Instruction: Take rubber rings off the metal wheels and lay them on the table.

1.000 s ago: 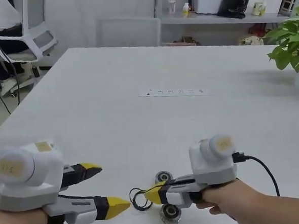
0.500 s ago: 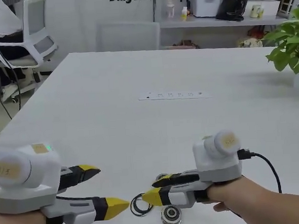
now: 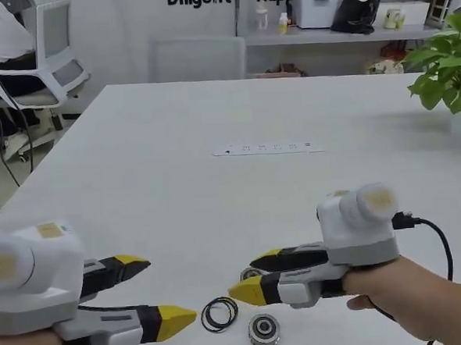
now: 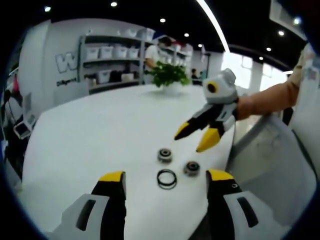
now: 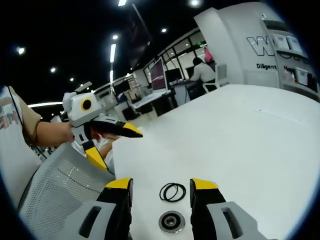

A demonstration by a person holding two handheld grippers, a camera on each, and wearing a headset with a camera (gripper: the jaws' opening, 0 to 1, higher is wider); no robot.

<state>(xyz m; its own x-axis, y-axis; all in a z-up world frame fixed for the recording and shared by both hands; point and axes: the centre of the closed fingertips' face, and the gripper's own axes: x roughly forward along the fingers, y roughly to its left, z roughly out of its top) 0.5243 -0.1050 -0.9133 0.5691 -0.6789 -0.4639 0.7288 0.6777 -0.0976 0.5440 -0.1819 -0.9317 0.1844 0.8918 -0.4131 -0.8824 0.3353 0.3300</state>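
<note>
Two black rubber rings (image 3: pixel 220 314) lie overlapping on the white table (image 3: pixel 216 189), near its front edge. One metal wheel (image 3: pixel 263 329) stands just right of them. A second wheel (image 3: pixel 249 274) peeks out behind my right gripper (image 3: pixel 249 278), which hovers open above and right of the rings. My left gripper (image 3: pixel 156 293) is open to the left of the rings, nothing between its fingers. In the left gripper view, the rings (image 4: pixel 166 178) and both wheels (image 4: pixel 164 155) (image 4: pixel 191 168) lie ahead of the jaws. In the right gripper view, the rings (image 5: pixel 172 192) and a wheel (image 5: pixel 171 221) sit between the jaws.
A flush socket strip (image 3: pixel 268 147) runs across the table's middle. A green plant (image 3: pixel 447 73) stands at the far right. An office chair (image 3: pixel 40 63) is beyond the left edge. The right gripper's cable (image 3: pixel 430 234) trails over the person's arm.
My right gripper has opened, lifted and drawn back to the right, away from the rings, which stay flat on the table. The left gripper has sunk a little lower left.
</note>
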